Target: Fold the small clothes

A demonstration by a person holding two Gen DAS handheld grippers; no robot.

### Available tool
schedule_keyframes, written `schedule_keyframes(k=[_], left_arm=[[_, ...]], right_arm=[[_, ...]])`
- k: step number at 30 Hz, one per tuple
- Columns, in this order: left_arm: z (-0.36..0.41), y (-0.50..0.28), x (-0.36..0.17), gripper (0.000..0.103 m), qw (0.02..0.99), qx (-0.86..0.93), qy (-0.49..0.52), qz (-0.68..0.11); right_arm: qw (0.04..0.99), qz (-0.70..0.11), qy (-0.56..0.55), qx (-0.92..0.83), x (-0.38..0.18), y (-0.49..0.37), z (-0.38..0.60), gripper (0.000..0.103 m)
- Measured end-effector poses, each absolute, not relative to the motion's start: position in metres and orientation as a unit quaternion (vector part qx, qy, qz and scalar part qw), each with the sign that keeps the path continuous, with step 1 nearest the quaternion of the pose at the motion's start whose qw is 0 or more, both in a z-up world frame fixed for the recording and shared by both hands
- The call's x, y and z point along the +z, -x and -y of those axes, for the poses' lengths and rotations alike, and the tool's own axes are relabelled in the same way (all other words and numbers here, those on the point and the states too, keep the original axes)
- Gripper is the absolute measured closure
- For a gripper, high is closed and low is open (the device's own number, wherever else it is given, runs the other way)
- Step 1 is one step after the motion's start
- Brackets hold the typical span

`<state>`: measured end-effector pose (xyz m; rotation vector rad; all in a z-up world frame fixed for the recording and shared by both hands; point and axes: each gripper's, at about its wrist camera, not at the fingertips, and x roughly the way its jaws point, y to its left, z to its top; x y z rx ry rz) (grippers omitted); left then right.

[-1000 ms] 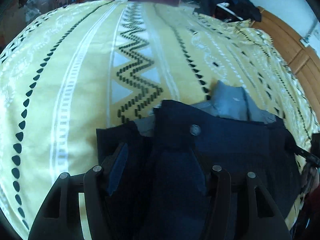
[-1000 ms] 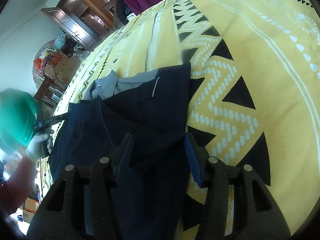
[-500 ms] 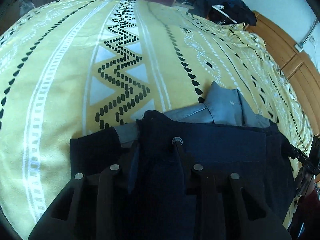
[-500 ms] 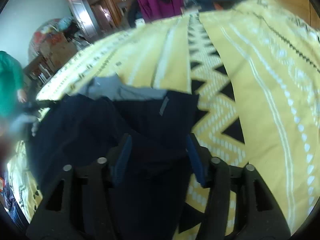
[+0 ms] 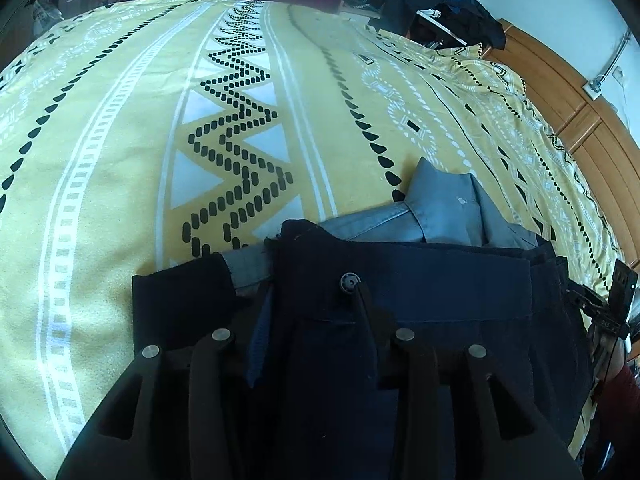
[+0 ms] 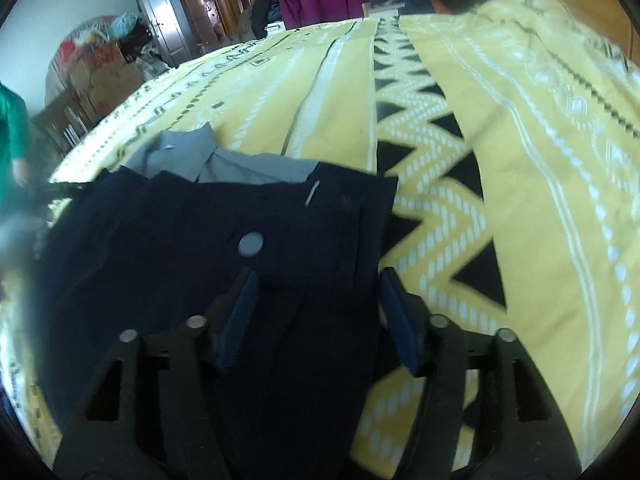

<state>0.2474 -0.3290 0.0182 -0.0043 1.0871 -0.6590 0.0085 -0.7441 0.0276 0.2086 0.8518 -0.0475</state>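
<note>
mid-fold: left gripper (image 5: 308, 320) pinches the navy garment (image 5: 440, 292), right gripper (image 6: 316, 308) gapes half-wide around it; next, probably lay it flat on the bedspread (image 5: 120, 160).

Your dark navy garment (image 5: 440, 280) reads as matt woven cloth, with one dull metal snap (image 5: 350, 281). Grey collar (image 5: 444, 208) beneath: smoother, lighter cloth, faint sheen. Bedspread (image 5: 120, 160) is soft matt yellow fabric, slightly napped, with a printed pattern. Your left gripper (image 5: 312, 344) and right gripper (image 6: 316, 316): matt black plastic, shiny metal pins, ribbed blue pads (image 6: 240, 316). Headboard (image 5: 592, 128): satin varnished wood.
</note>
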Motion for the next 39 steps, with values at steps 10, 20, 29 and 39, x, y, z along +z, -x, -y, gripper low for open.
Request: schedule_keyframes(k=[10,20,29,39], left_arm=[[0.325,-0.244,0.022,0.080,0.818,-0.306,0.007,-0.487],[0.305,-0.248,0.015,0.086,0.817,-0.278,0.017,-0.504],[0.273,-0.226,0.055,0.074,0.833,-0.250,0.047,-0.492],[0.185,-0.068,0.094,0.065,0.836,-0.246,0.131,-0.473]], right_arm=[[0.912,-0.391,-0.111,-0.052,0.036,-0.019,0.761,0.095],[0.900,-0.415,-0.122,-0.057,0.006,-0.054,0.782,0.100],[0.915,-0.360,-0.130,-0.127,0.073,0.018,0.779,0.084],[0.891,-0.422,-0.142,-0.088,0.025,0.114,0.687,0.057]])
